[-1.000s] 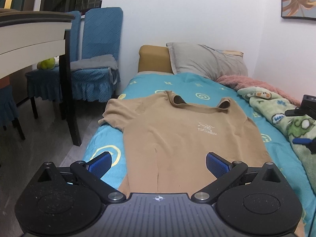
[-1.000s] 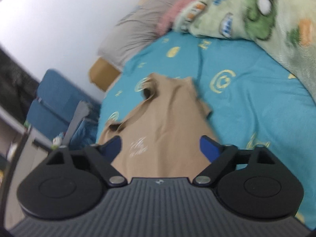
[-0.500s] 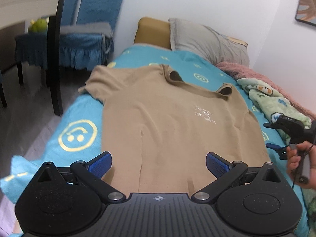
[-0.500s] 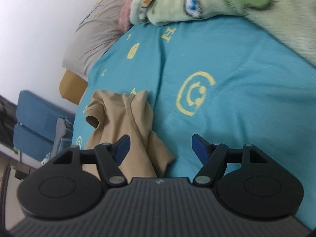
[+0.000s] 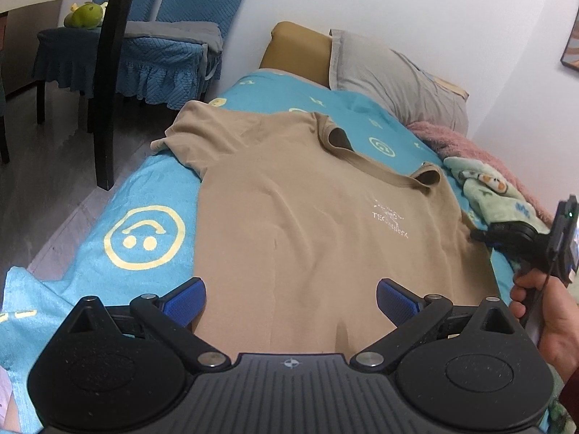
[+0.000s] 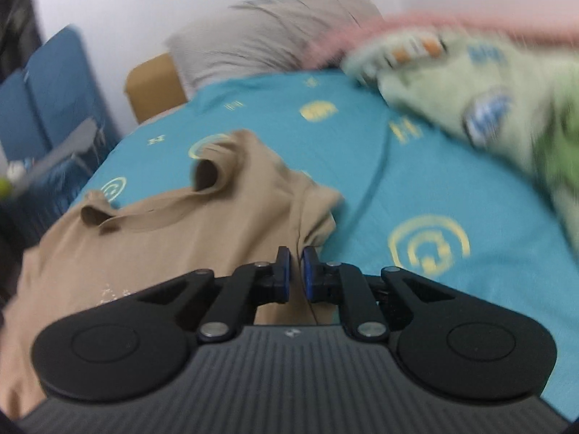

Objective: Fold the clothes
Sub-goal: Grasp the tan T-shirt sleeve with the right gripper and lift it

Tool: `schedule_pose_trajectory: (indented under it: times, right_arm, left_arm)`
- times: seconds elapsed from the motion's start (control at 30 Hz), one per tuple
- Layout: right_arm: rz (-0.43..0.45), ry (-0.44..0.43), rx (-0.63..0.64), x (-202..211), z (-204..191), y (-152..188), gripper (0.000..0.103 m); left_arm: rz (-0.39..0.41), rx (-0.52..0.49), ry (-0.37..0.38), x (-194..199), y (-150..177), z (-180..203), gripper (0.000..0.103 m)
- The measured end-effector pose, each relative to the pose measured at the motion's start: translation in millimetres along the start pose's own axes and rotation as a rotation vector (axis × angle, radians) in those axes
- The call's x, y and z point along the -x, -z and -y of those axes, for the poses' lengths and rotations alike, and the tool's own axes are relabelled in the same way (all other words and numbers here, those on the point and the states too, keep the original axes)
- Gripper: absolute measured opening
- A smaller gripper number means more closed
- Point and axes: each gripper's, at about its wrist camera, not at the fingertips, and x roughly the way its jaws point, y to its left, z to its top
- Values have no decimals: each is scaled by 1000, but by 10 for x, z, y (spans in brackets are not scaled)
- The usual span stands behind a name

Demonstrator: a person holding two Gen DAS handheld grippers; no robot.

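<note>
A: What carries it all?

B: A bed (image 5: 152, 195) in a teal sheet printed with yellow smiley faces.

A: And on it?

B: A tan shirt (image 5: 289, 217) spread flat, front up, one sleeve reaching the bed's edge. At the head, a grey pillow (image 5: 391, 79) and a tan cushion (image 5: 296, 49). Along the wall side, a green blanket (image 6: 506, 101) with a pink one (image 5: 466, 148) behind it

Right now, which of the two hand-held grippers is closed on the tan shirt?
The right hand-held gripper: its blue pads are pinched together on the tan shirt by the sleeve seam. The left hand-held gripper hovers over the hem, jaws wide apart.
</note>
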Motion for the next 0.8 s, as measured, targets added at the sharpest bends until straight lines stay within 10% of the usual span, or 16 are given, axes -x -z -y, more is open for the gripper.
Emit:
schedule_pose_trajectory:
  times: [0.3,0.53,0.67,0.8]
  right_arm:
    - [9,-205,324,-74,-967,250,7]
    - [78,-210,-98,98,-21,-301,13]
    - [45,-155,-397,147,824,-336,94]
    - [-37,-175,-669,104,1350,-71,92]
  left_arm:
    - [27,-85,-11,3,55,128,102]
    - [13,-94,-8,-30,64,122,102]
    - [8,-101,6,-29,75,135,102]
    - [4,-105,17,-16,88,138,102]
